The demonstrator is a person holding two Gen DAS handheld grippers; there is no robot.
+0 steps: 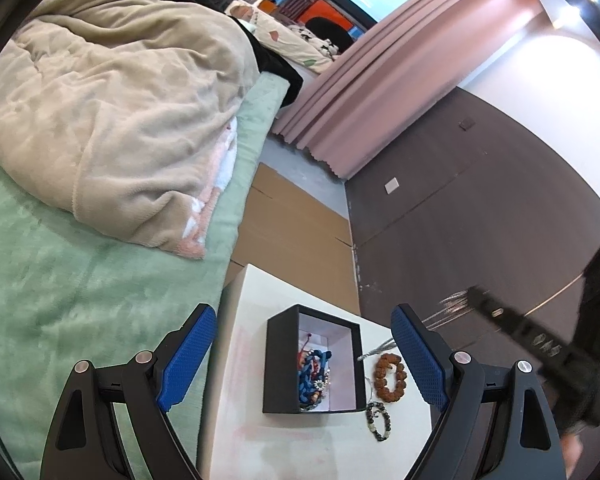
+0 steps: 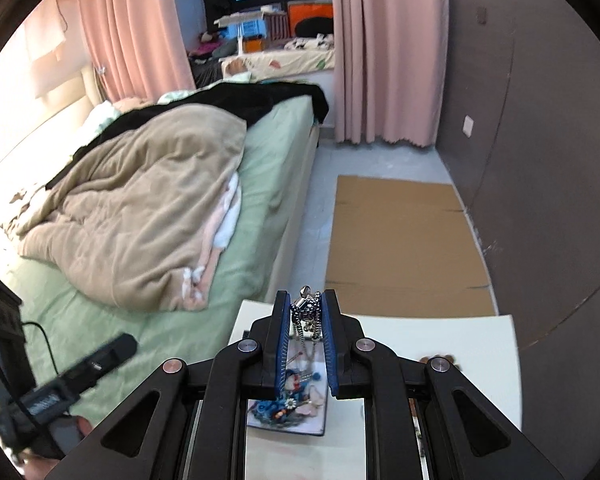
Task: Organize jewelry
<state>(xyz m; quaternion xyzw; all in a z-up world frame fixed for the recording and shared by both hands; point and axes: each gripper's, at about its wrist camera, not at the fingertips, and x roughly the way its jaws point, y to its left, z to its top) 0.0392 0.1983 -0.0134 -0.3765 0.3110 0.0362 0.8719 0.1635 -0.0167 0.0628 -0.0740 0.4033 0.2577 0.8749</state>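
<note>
A black jewelry box (image 1: 274, 364) stands on a small white table (image 1: 256, 440); blue and red beaded pieces (image 1: 312, 372) lie inside it. A brown bead bracelet (image 1: 388, 374) and a dark bead bracelet (image 1: 378, 420) lie on the table right of the box. My left gripper (image 1: 304, 352) is open above the box. My right gripper (image 2: 305, 312) is shut on a silver bead chain (image 2: 306, 312), which hangs down over the box (image 2: 288, 404). A blurred streak of silver chain (image 1: 454, 308) shows in the left wrist view beside the right gripper's body.
A bed with a green sheet (image 1: 60, 280) and beige blanket (image 1: 120, 120) lies left of the table. Flat cardboard (image 2: 404, 248) covers the floor beyond. A dark wall (image 2: 540, 160) is to the right and pink curtains (image 2: 384, 52) hang behind.
</note>
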